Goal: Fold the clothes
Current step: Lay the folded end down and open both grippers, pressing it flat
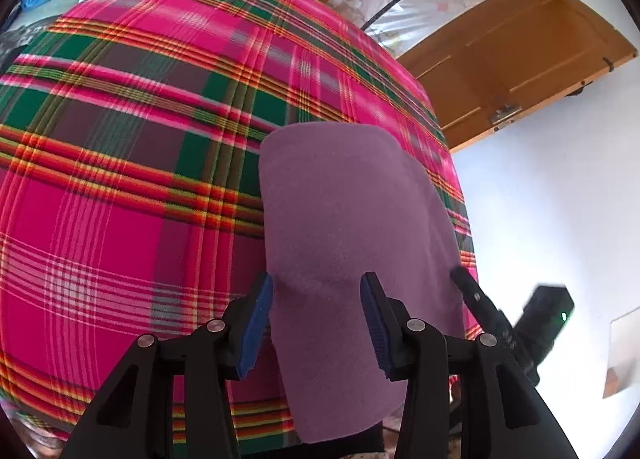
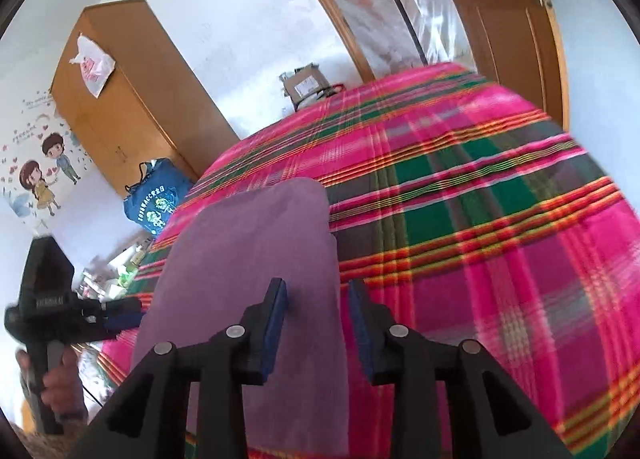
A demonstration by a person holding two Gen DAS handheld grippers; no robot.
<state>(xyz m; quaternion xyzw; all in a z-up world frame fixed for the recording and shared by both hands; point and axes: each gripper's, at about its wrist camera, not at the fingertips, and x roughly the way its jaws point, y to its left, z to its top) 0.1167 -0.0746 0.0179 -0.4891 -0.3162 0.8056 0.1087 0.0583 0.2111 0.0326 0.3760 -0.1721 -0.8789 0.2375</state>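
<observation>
Cloth [image 1: 352, 219] lies flat on my bed [image 1: 140, 147], at its near corner. My left claw [image 1: 316, 323] hangs over the cloth's near end, jaws apart; my right claw [image 2: 318, 323] likewise, over its right edge. Behind the bed: box [image 2: 306, 85], door [image 1: 520, 59]. Left of the bed: bag [image 2: 154, 199], wardrobe [image 2: 124, 99] behind it.

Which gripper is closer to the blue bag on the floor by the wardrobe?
Left. The blue bag lies beyond the bed's left side, where the left gripper works. The right gripper is over the purple cloth's opposite edge, farther away.
</observation>
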